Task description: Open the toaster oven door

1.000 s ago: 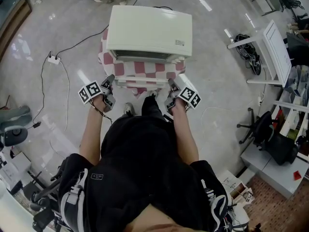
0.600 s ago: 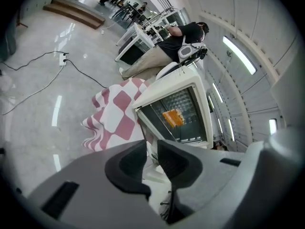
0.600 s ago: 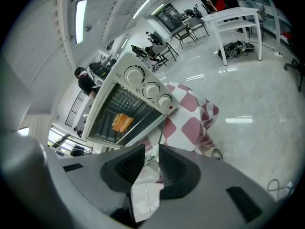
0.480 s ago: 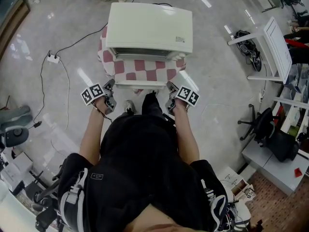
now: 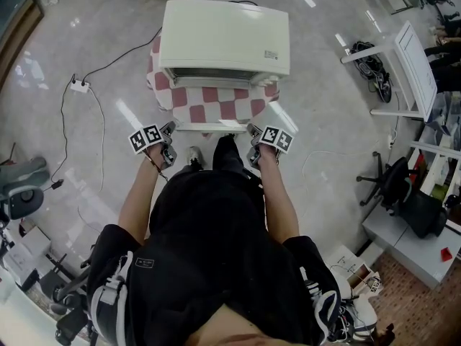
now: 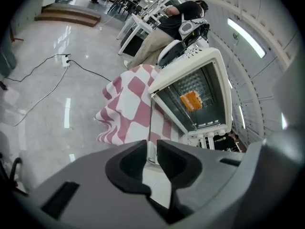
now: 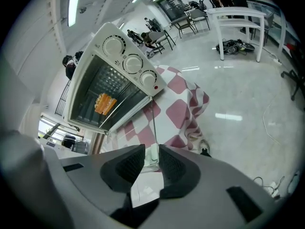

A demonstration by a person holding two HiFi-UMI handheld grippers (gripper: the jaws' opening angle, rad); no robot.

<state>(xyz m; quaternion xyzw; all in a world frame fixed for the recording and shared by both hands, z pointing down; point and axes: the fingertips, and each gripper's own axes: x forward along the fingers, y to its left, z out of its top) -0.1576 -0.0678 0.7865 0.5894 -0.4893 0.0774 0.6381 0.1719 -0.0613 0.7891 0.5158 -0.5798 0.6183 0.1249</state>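
The cream metal toaster oven sits at 12 o'clock, its glass door swung down flat. The left hand-held gripper pinches the white bar handle at its 9 o'clock end; the right hand-held gripper pinches the 3 o'clock end

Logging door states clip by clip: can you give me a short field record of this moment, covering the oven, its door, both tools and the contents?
appliance: toaster oven on a red-and-white checked cloth
door: glass door open, folded down toward the person
left tool: left tool closed on the left end of the door handle
right tool: right tool closed on the handle's right end
inside: one orange item on the rack
controls: three knobs
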